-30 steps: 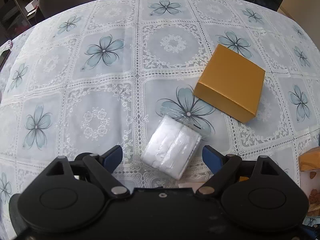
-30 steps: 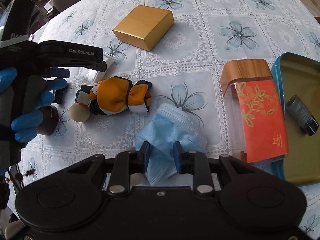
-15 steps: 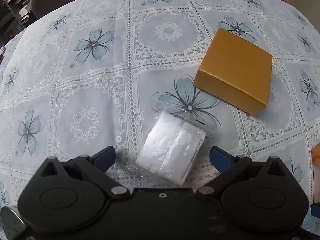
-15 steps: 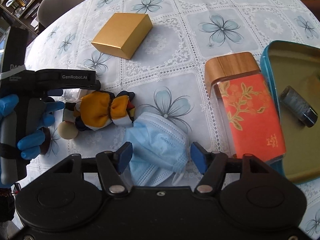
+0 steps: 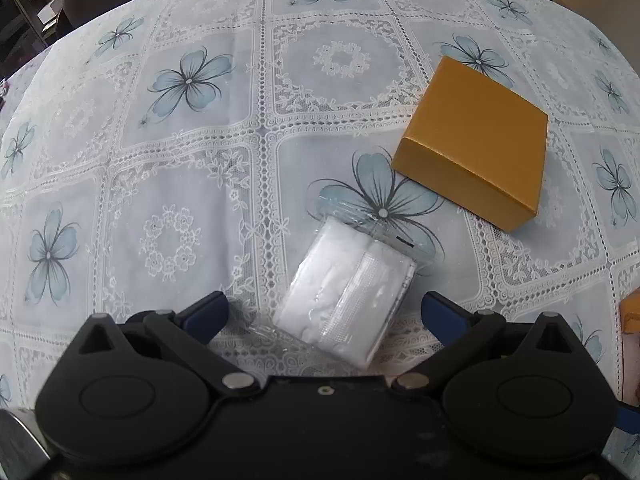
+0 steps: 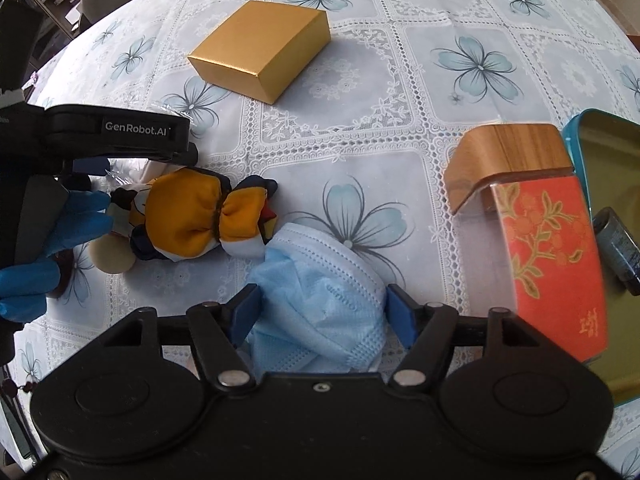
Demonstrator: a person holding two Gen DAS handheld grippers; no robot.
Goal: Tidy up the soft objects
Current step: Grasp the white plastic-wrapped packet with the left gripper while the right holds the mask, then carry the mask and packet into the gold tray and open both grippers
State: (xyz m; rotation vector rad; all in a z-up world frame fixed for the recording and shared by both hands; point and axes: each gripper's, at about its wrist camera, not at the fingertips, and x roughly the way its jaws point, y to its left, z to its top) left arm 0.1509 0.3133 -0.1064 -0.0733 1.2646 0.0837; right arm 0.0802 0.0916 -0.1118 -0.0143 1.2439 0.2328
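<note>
A white mask sealed in a clear plastic bag lies on the tablecloth between the blue fingertips of my left gripper, which is open around it without touching. A crumpled light-blue face mask lies on the table between the fingertips of my right gripper, which is open and loose around it. An orange, navy and white fabric scrunchie lies just left of the blue mask. The left gripper shows at the left in the right wrist view, held by a blue-gloved hand.
A gold cardboard box sits beyond the bagged mask. A clear container with a wooden lid and red floral insert lies to the right, beside a teal tin holding a small dark tube. A round beige disc lies by the scrunchie.
My right gripper opened and let go of the blue mask, which now rests on the table. My left gripper moved forward and lower over the bagged mask, still open.
</note>
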